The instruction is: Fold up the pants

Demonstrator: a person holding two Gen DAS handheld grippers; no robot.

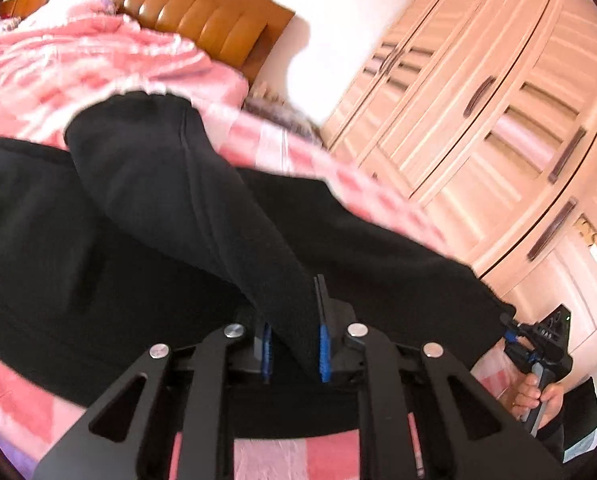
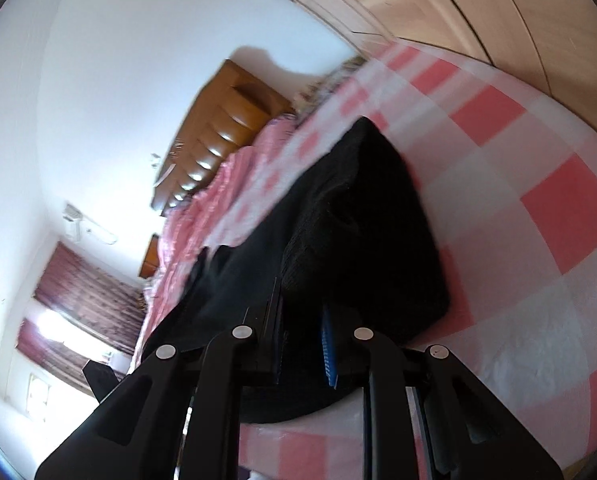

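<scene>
Two grippers, both busy with the same black pants [image 1: 170, 208]. Left gripper [image 1: 294, 354] has its blue-padded jaws clamped on a raised fold of the dark cloth, which climbs away from the pads toward the headboard [image 1: 202, 12]. Right gripper [image 2: 304, 344] is pinching black fabric too, its blue pad pressed against the bunch; in the left wrist view you can spot it at the far end of the garment, a hand [image 1: 538, 396] wrapped round its handle. The pants stretch across the pink-and-white checked bedsheet [image 2: 530, 184], one end near the bed's edge on the wardrobe [image 1: 498, 100] side. A rumpled pink quilt [image 1: 82, 56] sits up by the headboard end. Picture's blurry.
</scene>
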